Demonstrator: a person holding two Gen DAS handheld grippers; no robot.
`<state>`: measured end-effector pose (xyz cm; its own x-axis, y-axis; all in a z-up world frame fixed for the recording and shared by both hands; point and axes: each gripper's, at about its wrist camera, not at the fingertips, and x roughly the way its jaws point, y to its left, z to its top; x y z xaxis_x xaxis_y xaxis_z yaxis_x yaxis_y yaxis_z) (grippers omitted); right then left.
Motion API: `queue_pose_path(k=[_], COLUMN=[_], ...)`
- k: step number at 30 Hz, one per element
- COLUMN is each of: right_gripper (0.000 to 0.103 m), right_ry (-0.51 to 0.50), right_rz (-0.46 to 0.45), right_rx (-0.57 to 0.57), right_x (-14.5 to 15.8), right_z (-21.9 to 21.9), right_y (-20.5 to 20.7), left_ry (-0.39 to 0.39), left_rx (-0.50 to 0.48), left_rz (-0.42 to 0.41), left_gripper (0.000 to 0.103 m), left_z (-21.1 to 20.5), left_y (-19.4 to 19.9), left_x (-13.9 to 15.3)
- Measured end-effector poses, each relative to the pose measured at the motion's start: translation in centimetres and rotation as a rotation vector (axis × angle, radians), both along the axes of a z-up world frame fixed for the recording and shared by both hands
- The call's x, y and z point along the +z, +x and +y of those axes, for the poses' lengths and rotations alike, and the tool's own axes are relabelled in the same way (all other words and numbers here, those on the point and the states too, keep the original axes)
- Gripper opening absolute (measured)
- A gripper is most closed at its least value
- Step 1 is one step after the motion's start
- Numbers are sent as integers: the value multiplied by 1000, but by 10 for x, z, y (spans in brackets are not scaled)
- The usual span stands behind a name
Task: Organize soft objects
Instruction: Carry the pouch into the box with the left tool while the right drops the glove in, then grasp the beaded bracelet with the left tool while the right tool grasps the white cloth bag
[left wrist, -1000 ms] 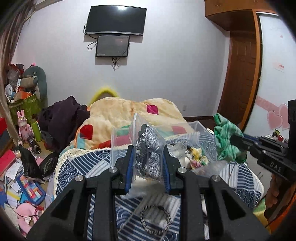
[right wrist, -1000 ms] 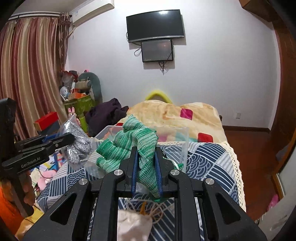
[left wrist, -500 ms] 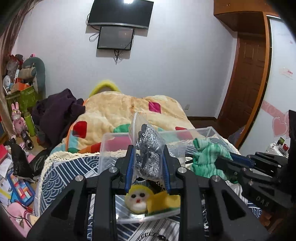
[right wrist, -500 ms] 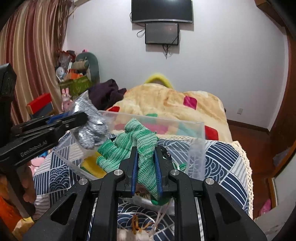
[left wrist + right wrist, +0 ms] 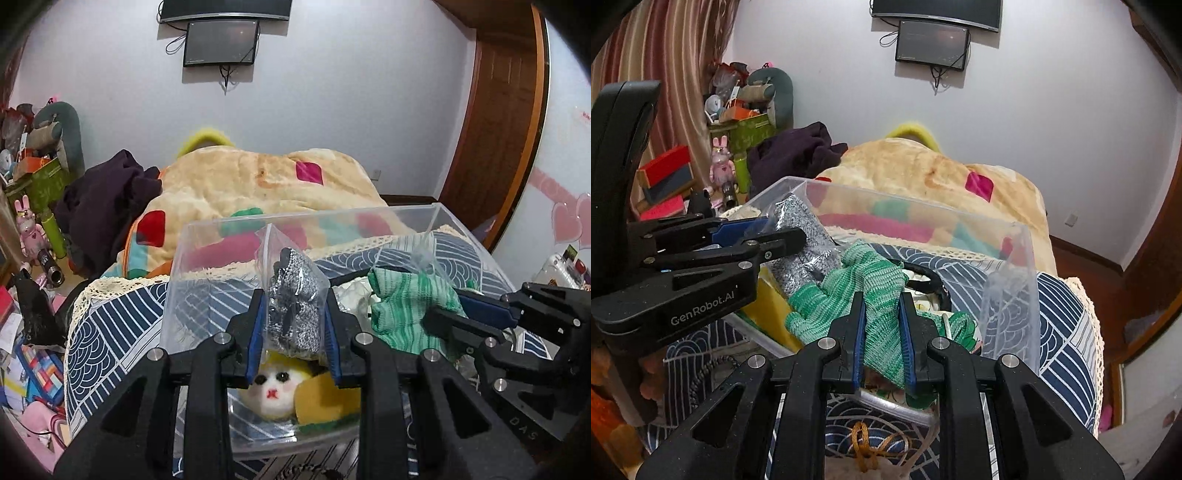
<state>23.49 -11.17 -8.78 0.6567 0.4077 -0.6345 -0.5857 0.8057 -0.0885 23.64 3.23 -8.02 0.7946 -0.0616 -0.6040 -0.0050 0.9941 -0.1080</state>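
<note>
My left gripper [image 5: 293, 325] is shut on a clear bag of grey knit fabric [image 5: 293, 308] and holds it over the clear plastic bin [image 5: 306, 221]. My right gripper [image 5: 882, 321] is shut on a green striped knit cloth [image 5: 875, 295], also inside the bin's opening. The cloth shows in the left wrist view [image 5: 406, 314], and the grey bag shows in the right wrist view [image 5: 803, 240]. A white and yellow plush toy [image 5: 275, 391] lies in the bin under the grey bag.
The bin sits on a bed with a blue patterned cover [image 5: 110, 332] and a beige blanket [image 5: 258, 181]. A dark pile of clothes [image 5: 107, 206] lies at the left. Clutter fills the floor at the left [image 5: 26, 354]. A looped cord [image 5: 868, 443] lies before the bin.
Both grippers have moved forward and down over the bin with their loads. The bin now fills the lower view and the plush toy inside has come into sight.
</note>
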Motion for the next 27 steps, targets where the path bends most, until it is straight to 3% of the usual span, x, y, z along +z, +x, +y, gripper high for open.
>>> queue_pose_path(k=[5, 9, 18, 21, 26, 27], right_gripper=[23, 37, 55, 65, 74, 78], right_ry=[17, 44, 116, 137, 143, 141], right_rz=[6, 8, -45, -62, -95, -97], right_rx=[-5, -3, -20, -19, -7, -6], right_x=[5, 10, 31, 37, 39, 37], right_z=[-8, -18, -41, -47, -55, -57], right_y=[-5, -11, -32, -41, -60, -63], left_ry=[11, 1, 9, 8, 6, 5], left_rx=[-18, -32, -50, -52, -46, -40], left_rz=[6, -2, -71, -89, -90, -80], left_gripper=[33, 37, 58, 66, 96, 98], left_z=[-4, -5, -7, -5, -1, 1], left_y=[-11, -23, -63, -78, -101, -105], left_x=[3, 10, 38, 46, 47, 44])
